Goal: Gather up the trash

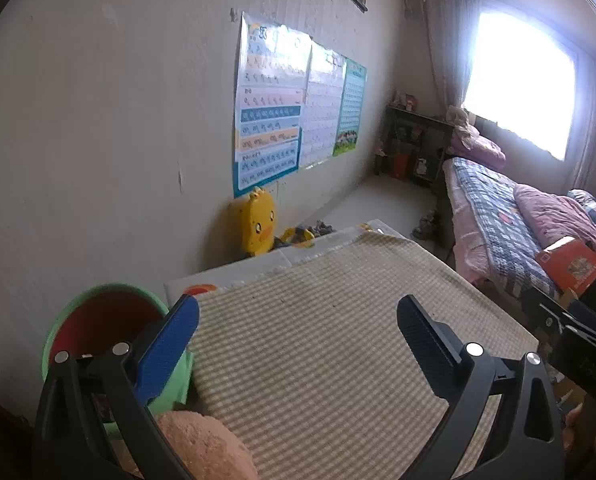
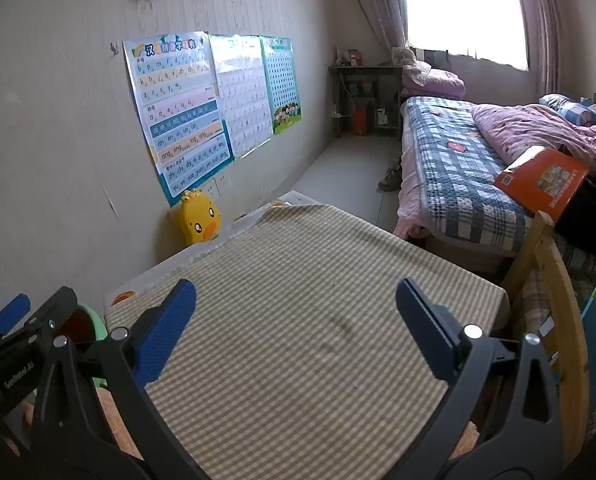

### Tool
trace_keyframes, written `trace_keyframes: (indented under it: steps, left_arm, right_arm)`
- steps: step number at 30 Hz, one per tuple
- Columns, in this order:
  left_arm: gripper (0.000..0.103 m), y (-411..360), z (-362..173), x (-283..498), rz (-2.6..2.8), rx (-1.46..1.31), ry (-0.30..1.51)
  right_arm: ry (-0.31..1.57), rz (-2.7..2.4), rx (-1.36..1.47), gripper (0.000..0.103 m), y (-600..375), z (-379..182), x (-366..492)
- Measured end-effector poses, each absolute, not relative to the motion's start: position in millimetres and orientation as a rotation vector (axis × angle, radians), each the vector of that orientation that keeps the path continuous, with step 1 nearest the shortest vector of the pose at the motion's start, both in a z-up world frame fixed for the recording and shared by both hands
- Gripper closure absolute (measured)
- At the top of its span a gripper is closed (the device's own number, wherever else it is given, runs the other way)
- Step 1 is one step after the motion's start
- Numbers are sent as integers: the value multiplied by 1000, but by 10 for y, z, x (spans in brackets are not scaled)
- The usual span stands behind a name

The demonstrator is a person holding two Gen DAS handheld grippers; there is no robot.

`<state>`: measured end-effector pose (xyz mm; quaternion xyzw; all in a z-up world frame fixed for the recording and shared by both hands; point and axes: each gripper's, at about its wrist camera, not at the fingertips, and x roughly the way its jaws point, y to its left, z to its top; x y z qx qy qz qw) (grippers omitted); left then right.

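Note:
A green bin with a red liner stands at the left edge of a table covered by a beige striped cloth. No piece of trash shows on the cloth, only tiny specks. My left gripper hovers open over the cloth's near part, its blue left pad overlapping the bin's rim. My right gripper is also open above the same cloth, nothing between its fingers. In the right wrist view the left gripper sits at the far left, in front of the bin.
A yellow duck toy leans on the wall behind the table, under wall posters. A bed with an orange book lies to the right, a wooden chair frame beside the table. A pink fuzzy cushion is at the near left.

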<state>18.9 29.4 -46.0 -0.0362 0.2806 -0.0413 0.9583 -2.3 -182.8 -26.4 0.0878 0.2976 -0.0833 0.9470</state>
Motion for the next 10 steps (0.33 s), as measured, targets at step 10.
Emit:
trace_keyframes:
  steps: [10]
  left_arm:
    - [8, 283, -478, 217, -56, -62, 585]
  right_arm:
    - [613, -169, 178, 5, -1814, -257, -12]
